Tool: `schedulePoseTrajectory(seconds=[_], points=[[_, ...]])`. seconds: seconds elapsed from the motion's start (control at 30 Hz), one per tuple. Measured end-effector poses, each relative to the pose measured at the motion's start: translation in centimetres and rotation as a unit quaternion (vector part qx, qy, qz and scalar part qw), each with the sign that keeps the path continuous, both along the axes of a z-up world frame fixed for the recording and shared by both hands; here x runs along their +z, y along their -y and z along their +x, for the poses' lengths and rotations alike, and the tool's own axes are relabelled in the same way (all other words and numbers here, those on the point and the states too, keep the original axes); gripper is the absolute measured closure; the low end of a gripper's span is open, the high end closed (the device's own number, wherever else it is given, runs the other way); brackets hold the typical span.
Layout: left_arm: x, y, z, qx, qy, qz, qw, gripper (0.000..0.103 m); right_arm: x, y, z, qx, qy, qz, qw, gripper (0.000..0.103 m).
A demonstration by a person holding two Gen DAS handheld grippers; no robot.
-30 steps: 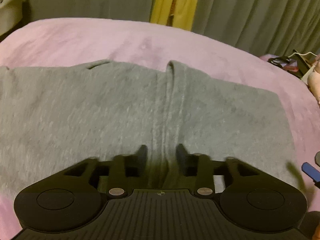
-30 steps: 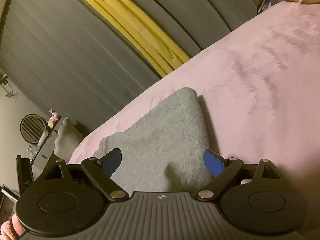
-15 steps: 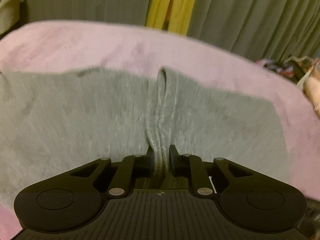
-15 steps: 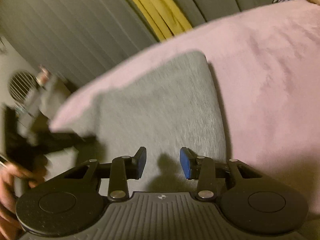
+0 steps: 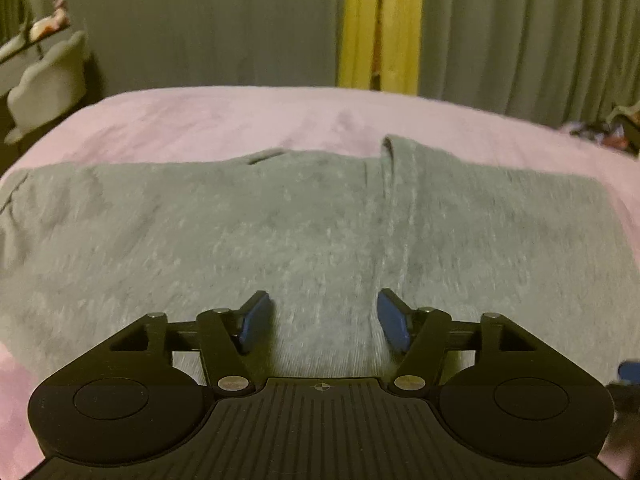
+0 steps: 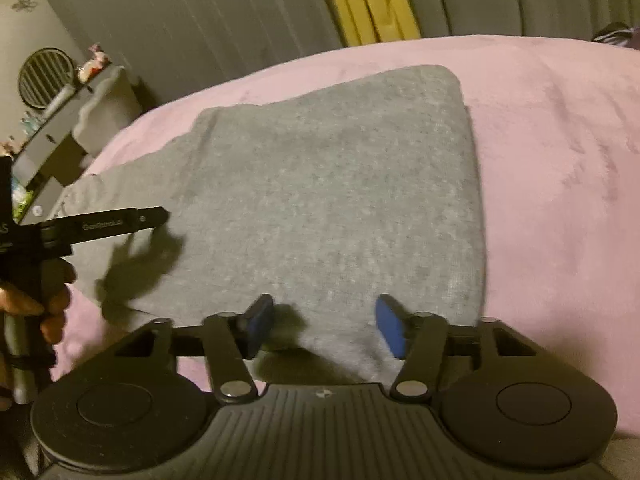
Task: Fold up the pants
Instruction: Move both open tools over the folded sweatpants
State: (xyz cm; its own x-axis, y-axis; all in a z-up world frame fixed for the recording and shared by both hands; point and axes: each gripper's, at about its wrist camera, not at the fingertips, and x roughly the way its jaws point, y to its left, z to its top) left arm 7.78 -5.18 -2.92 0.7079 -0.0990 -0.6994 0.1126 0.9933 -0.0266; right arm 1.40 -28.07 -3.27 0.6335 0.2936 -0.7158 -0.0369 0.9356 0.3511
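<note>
A pink blanket (image 5: 224, 120) covered the bed under dim, warm light. Behind the bed hung grey pleated curtains (image 5: 520, 32) with a yellow strip (image 5: 380, 24) between them. Left of the bed stood a pale scalloped shelf unit (image 6: 100, 112).

One gray pants (image 5: 280, 232), one pink bed (image 5: 240, 116). Two grippers: left gripper (image 5: 322, 322), right gripper (image 6: 324, 326), two blue fingers (image 6: 390, 330) each.

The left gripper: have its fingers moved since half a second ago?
Yes. The left gripper was pinched on a ridge of the gray pants; now its jaws stand apart on either side, holding nothing, and the ridge lies flatter on the pink blanket.
</note>
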Motion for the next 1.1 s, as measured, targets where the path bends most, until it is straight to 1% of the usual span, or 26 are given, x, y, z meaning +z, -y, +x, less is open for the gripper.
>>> schedulePoseTrajectory(seconds=[0.03, 0.07, 0.13, 0.2, 0.27, 0.3, 0.33, 0.43, 0.53, 0.63, 0.7, 0.73, 0.77, 0.83, 0.9, 0.93, 0.97, 1.0, 1.07, 1.1], points=[[0.0, -0.2, 0.0, 0.009, 0.007, -0.008, 0.9999, 0.036, 0.0, 0.0, 0.2, -0.003, 0.003, -0.001, 1.0, 0.044], [0.0, -0.2, 0.1, 0.02, 0.011, -0.008, 0.9997, 0.035, -0.1, 0.0, 0.2, -0.008, 0.009, 0.0, 1.0, 0.044], [-0.5, -0.2, 0.1, 0.034, 0.011, 0.001, 0.9994, 0.034, 0.1, 0.0, 0.4, -0.017, 0.017, -0.004, 1.0, 0.046], [-1.4, 0.4, 0.7, 0.034, 0.002, 0.021, 0.9992, 0.031, 0.3, -0.3, 0.9, -0.028, 0.022, -0.015, 0.999, 0.052], [-1.8, 0.6, 0.7, 0.032, 0.018, 0.041, 0.9985, 0.021, 0.4, -0.8, 2.1, -0.03, 0.023, -0.043, 0.998, 0.068], [-1.9, 0.6, 0.8, 0.036, 0.022, 0.045, 0.9981, 0.019, 0.3, -1.2, 2.9, -0.03, 0.015, -0.067, 0.997, 0.071], [-2.1, 0.5, 1.1, 0.041, 0.022, 0.043, 0.998, 0.015, 0.4, -1.5, 3.8, -0.031, 0.012, -0.082, 0.996, 0.071], [-2.4, -0.2, 1.7, 0.056, 0.022, 0.021, 0.998, 0.009, 0.7, -1.8, 7.3, -0.053, 0.004, -0.093, 0.994, 0.071], [-2.9, -0.4, 2.4, 0.053, 0.028, 0.023, 0.9979, 0.006, 0.7, -2.3, 12.1, -0.072, -0.006, -0.114, 0.991, 0.071], [-3.2, -0.3, 2.6, 0.047, 0.04, 0.03, 0.9976, 0.005, 0.9, -3.7, 16.2, -0.084, 0.013, -0.141, 0.986, 0.069], [-3.3, -0.3, 2.6, 0.044, 0.046, 0.03, 0.9975, 0.005, 1.1, -4.5, 18.0, -0.085, 0.041, -0.157, 0.983, 0.069], [-3.2, -0.4, 2.7, 0.043, 0.047, 0.028, 0.9976, 0.005, 1.2, -4.7, 18.6, -0.082, 0.054, -0.156, 0.983, 0.069], [-3.2, -0.7, 2.8, 0.042, 0.048, 0.024, 0.9977, 0.005, 1.1, -4.7, 19.0, -0.082, 0.057, -0.148, 0.984, 0.069], [-3.1, -1.0, 3.2, 0.045, 0.046, 0.021, 0.9977, 0.005, 0.8, -4.7, 18.8, -0.099, 0.059, -0.132, 0.985, 0.069], [-2.9, -1.5, 3.7, 0.045, 0.045, 0.012, 0.9979, 0.005, 1.0, -5.4, 16.9, -0.092, 0.073, -0.123, 0.985, 0.068], [-2.6, -1.7, 3.8, 0.049, 0.047, 0.01, 0.9976, 0.005, 0.9, -6.0, 15.4, -0.07, 0.073, -0.105, 0.989, 0.067], [-2.5, -2.1, 4.0, 0.055, 0.053, 0.005, 0.9971, 0.006, 0.5, -6.7, 14.1, -0.044, 0.067, -0.087, 0.993, 0.062], [-2.4, -2.5, 4.2, 0.064, 0.059, 0.006, 0.9962, 0.006, -0.1, -7.6, 12.2, -0.023, 0.066, -0.082, 0.994, 0.058], [-2.4, -3.6, 5.1, 0.095, 0.055, 0.009, 0.994, 0.008, -1.2, -8.9, 8.9, 0.008, 0.056, -0.097, 0.994, 0.057], [-2.3, -4.3, 5.4, 0.111, 0.05, -0.001, 0.9925, 0.008, -1.5, -9.4, 6.7, 0.008, 0.071, -0.11, 0.991, 0.057]])
